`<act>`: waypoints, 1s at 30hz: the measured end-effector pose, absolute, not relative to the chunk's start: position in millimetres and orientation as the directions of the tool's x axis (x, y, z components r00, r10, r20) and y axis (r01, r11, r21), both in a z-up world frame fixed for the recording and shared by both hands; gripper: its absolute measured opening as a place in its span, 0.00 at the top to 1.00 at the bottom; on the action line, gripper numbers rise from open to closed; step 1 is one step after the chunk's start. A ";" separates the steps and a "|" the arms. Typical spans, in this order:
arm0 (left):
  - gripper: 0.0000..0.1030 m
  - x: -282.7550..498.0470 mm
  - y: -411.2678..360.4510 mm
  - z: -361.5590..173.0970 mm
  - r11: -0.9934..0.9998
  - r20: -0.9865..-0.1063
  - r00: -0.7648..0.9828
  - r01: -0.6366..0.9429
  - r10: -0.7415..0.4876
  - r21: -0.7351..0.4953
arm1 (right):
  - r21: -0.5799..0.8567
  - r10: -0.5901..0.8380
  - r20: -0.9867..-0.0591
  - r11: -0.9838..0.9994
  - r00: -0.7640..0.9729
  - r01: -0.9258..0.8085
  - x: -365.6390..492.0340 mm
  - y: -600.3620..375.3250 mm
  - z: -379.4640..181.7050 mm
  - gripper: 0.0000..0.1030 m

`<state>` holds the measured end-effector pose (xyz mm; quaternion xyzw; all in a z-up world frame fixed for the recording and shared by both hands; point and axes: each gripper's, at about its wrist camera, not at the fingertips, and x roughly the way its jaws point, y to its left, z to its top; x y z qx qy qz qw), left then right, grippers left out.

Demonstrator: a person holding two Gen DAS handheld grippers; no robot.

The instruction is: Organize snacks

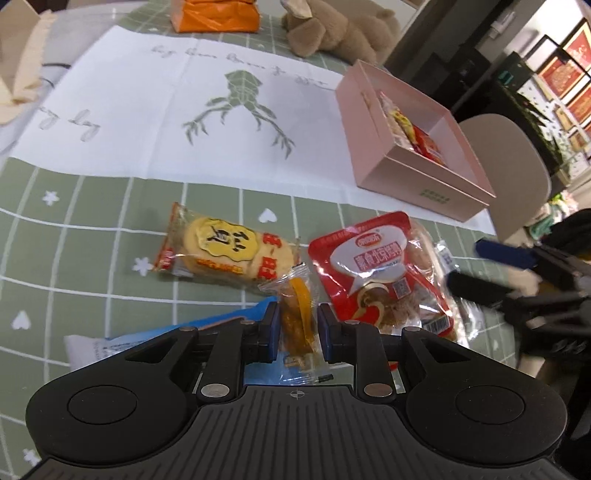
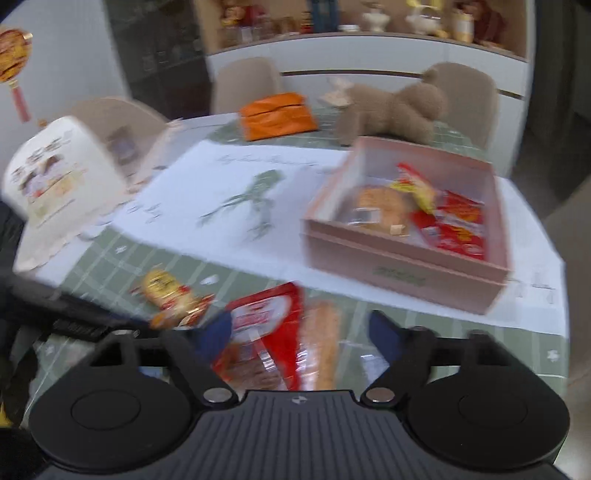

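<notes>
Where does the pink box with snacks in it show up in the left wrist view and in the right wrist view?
Left wrist view: the pink box sits upper right, on the white sheet with the green frog drawing.
Right wrist view: the pink box sits right of centre, its front wall facing the camera.
Shared landmark: the brown plush toy beyond the box.

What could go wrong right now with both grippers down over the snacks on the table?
The left gripper straddles a small clear-wrapped orange snack that overlaps a blue packet; closing might pinch both. The right gripper is open over the red packet, with another clear-wrapped snack against it, so it might lift two or drop one. The two grippers work close together and could bump on the way to the pink box.
</notes>
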<state>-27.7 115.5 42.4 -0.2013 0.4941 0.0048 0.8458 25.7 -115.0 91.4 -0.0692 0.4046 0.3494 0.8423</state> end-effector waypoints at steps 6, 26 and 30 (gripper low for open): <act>0.75 -47.4 116.8 47.5 0.938 -0.862 0.505 -0.273 -0.051 -0.215 | 0.155 0.506 -0.799 0.696 0.326 -0.701 17.4 -56.3 51.6 0.19; 0.75 -69.0 106.8 50.4 0.906 -0.848 0.526 -0.321 -0.070 -0.274 | 0.143 0.546 -0.786 0.617 0.290 -0.774 10.1 -66.2 64.0 0.62; 0.75 -66.4 103.3 46.6 0.911 -0.857 0.510 -0.314 -0.077 -0.268 | 0.166 0.588 -0.750 0.610 0.302 -0.775 12.5 -80.6 77.9 0.70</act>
